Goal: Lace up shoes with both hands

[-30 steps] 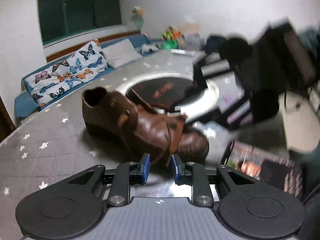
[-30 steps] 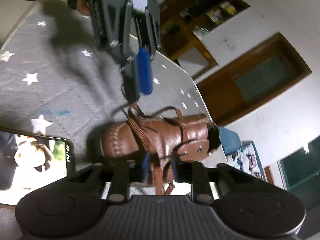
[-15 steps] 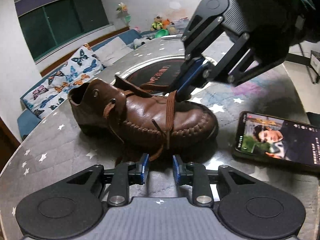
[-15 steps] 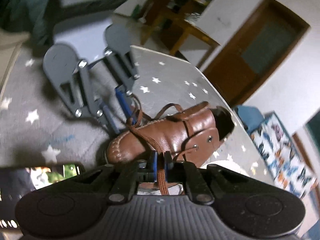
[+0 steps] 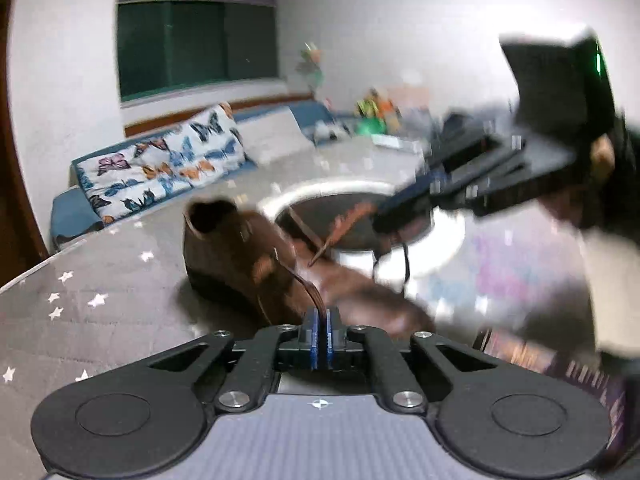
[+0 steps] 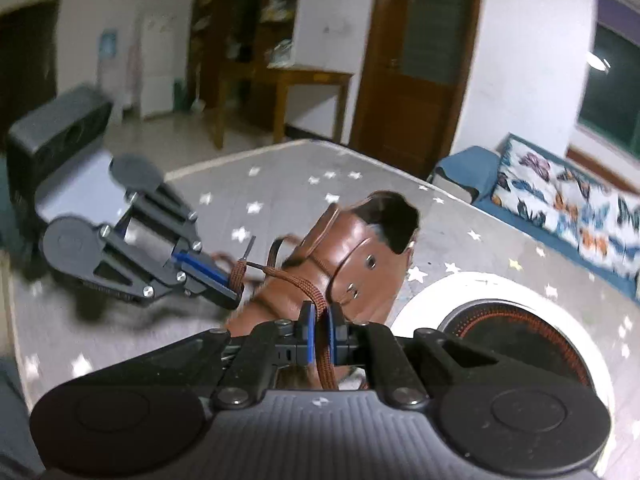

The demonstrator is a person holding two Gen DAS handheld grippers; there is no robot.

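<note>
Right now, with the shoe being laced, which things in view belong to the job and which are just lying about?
For the job:
brown leather shoe
brown woven shoelace
left claw, shut on one lace end
right claw, shut on the other

Lying about:
phone with lit screen
round black and white hob
butterfly-print cushion

The left hand-held gripper [image 6: 224, 284] has its blue pads pressed together on a brown lace [image 6: 239, 270] beside the shoe [image 6: 344, 256]. The right hand-held gripper [image 6: 319, 334] pinches another stretch of lace just above the shoe's toe.
</note>
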